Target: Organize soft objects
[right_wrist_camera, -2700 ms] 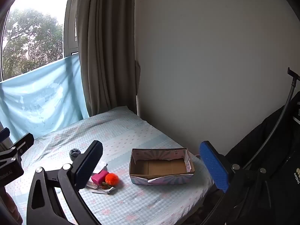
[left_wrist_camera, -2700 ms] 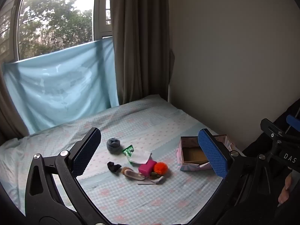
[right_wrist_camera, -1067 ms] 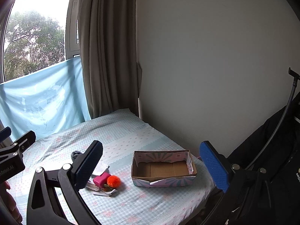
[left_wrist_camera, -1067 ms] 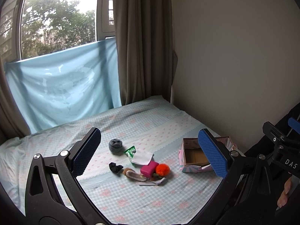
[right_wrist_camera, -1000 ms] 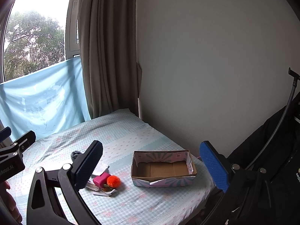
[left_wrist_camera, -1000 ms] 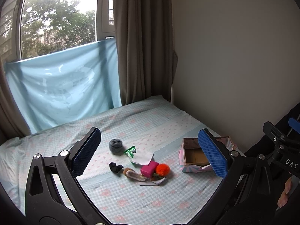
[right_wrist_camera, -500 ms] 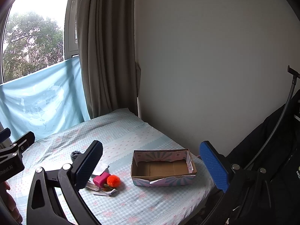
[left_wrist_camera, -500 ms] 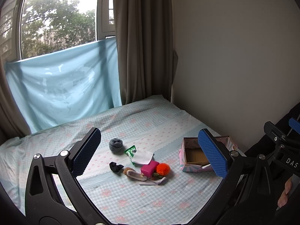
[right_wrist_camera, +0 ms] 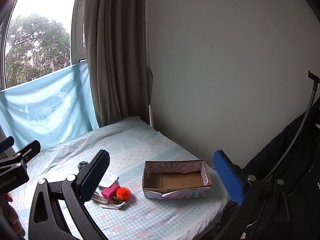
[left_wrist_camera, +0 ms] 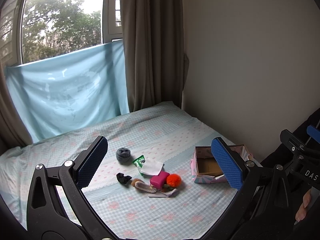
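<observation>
Nothing has moved noticeably: left gripper [left_wrist_camera: 160, 163] and right gripper [right_wrist_camera: 165, 178] both stay spread wide above the bed [left_wrist_camera: 140, 216], holding nothing.

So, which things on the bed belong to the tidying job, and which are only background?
For the job:
- grey sock ball
- dark sock
- orange pompom
- pink pouch
- white cloth
- cardboard box, empty

Background:
- brown curtain
- blue sheet over the window
- black jacket
</observation>
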Motion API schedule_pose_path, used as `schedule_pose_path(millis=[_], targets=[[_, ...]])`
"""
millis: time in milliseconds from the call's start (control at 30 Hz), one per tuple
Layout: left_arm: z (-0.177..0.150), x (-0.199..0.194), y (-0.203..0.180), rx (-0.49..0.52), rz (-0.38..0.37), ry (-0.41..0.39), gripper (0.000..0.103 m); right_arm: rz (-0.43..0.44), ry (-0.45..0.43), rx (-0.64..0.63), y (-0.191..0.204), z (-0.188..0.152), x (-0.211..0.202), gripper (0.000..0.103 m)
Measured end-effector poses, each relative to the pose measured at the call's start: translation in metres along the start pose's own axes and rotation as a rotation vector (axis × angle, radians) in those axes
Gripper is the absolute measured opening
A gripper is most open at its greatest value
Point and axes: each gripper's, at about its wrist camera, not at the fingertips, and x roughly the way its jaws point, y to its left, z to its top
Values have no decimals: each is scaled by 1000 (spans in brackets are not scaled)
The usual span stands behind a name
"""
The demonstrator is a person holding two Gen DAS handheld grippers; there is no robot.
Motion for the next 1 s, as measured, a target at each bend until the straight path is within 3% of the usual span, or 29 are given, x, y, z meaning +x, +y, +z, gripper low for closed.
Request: schedule_pose_path(millis=[733, 900, 1000], targets=[[0, -3, -2, 5, -6, 1, 102, 41, -22, 33, -4, -3, -4, 103], [-3, 4, 5, -7, 32, 4, 102, 55, -5, -1, -2, -2, 4, 103], [-14, 15, 17, -38, 66, 45, 102, 88, 13, -38, 2, -5, 16, 103]])
